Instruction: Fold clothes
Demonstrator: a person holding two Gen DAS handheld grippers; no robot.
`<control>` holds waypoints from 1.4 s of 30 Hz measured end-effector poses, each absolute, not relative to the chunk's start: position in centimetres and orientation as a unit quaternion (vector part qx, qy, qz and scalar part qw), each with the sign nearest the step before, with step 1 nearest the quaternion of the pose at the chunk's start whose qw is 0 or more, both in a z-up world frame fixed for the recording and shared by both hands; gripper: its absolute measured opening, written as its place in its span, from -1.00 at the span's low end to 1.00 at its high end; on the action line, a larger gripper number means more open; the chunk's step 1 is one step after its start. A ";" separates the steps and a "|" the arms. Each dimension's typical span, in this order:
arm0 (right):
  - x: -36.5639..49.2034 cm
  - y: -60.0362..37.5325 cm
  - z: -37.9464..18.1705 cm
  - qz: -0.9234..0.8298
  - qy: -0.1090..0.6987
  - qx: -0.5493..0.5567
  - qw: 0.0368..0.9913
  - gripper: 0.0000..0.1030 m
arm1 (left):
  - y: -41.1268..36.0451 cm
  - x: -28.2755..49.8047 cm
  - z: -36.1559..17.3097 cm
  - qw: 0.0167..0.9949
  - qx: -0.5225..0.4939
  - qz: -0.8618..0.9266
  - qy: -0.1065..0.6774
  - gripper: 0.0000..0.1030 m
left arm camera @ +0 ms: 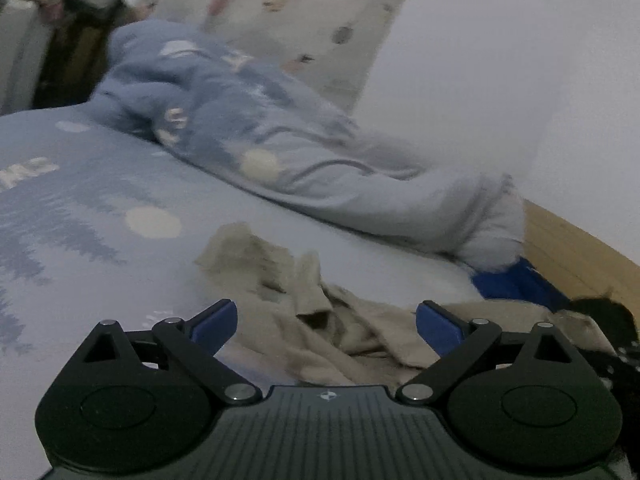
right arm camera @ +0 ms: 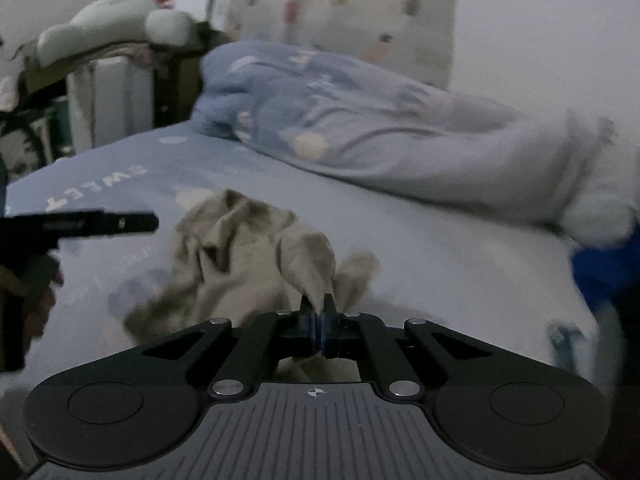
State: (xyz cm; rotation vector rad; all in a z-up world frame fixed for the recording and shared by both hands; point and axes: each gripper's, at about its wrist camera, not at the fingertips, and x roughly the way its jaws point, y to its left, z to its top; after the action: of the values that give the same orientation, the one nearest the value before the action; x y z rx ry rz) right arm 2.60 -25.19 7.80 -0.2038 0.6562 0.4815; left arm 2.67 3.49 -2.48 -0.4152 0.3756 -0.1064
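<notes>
A beige garment (right arm camera: 240, 256) is lying crumpled, not folded, on the blue bed sheet (right arm camera: 440, 248); the right gripper (right arm camera: 319, 312) is pinching one corner of it; the left gripper (left arm camera: 326, 322) is hovering over it, jaws spread wide and empty; the folding appears mostly ahead

Pale letters reading "SWEET" are printed on the blue bed sheet (right arm camera: 120, 184), appearing upside down in the right wrist view. Other lettering on the sheet is too blurred to read.
</notes>
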 end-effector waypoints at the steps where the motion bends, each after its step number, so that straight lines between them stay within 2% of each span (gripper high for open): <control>1: 1.4 -26.7 7.7 0.223 0.330 -0.094 0.912 -0.94 | 3.1 2.6 -2.5 0.960 -0.198 -0.063 0.187 0.94; 7: -3.0 -32.5 4.8 0.163 0.440 -0.096 0.878 -0.90 | 0.9 2.4 -2.7 0.958 -0.161 -0.102 0.215 0.94; 12: -3.4 -34.1 5.3 0.145 0.448 -0.098 0.877 -0.55 | -1.0 2.6 -3.1 0.953 -0.132 -0.125 0.244 0.94; 15: -1.9 -33.4 6.8 0.153 0.415 -0.084 0.893 0.03 | -1.6 3.5 -4.1 0.948 -0.124 -0.131 0.261 0.94; 16: -1.2 -32.7 7.3 0.162 0.400 -0.080 0.898 0.33 | -1.8 3.6 -4.1 0.947 -0.123 -0.134 0.265 0.94; 17: -0.4 -32.1 7.5 0.173 0.387 -0.076 0.903 0.42 | -1.9 3.7 -4.2 0.946 -0.120 -0.136 0.269 0.93; 19: 2.0 -30.1 7.3 0.196 0.366 -0.066 0.907 0.42 | -2.3 3.9 -4.4 0.944 -0.114 -0.139 0.276 0.83; 22: 6.0 -26.6 5.5 0.222 0.360 -0.058 0.904 0.43 | -2.5 4.0 -4.3 0.944 -0.111 -0.138 0.280 0.82; 25: 10.1 -23.9 2.4 0.224 0.387 -0.060 0.893 0.43 | -2.5 4.0 -4.2 0.944 -0.110 -0.134 0.279 0.81; 27: 12.0 -22.7 0.6 0.224 0.405 -0.070 0.884 0.26 | -2.2 4.0 -4.1 0.945 -0.113 -0.133 0.278 0.81; 28: 12.2 -22.6 0.0 0.220 0.407 -0.076 0.883 -0.29 | -2.0 4.0 -4.0 0.944 -0.115 -0.133 0.278 0.81; 29: 12.2 -22.8 -0.1 0.215 0.404 -0.076 0.886 -0.93 | -2.0 4.0 -4.0 0.944 -0.119 -0.133 0.277 0.81; 36: 3.7 -22.3 3.9 0.301 0.326 -0.055 0.894 -0.92 | -0.5 3.8 -3.3 0.933 -0.182 -0.148 0.273 0.79; 42: -2.4 -20.9 4.2 0.332 0.312 -0.058 0.888 -0.92 | -0.1 2.7 -2.7 0.866 -0.290 -0.297 0.280 0.79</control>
State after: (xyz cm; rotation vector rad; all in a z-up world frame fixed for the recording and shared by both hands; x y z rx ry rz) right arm -2.43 -20.89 4.21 -0.1198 0.6481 0.6906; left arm 2.68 -0.07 -2.70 -0.6075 0.5864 -0.6218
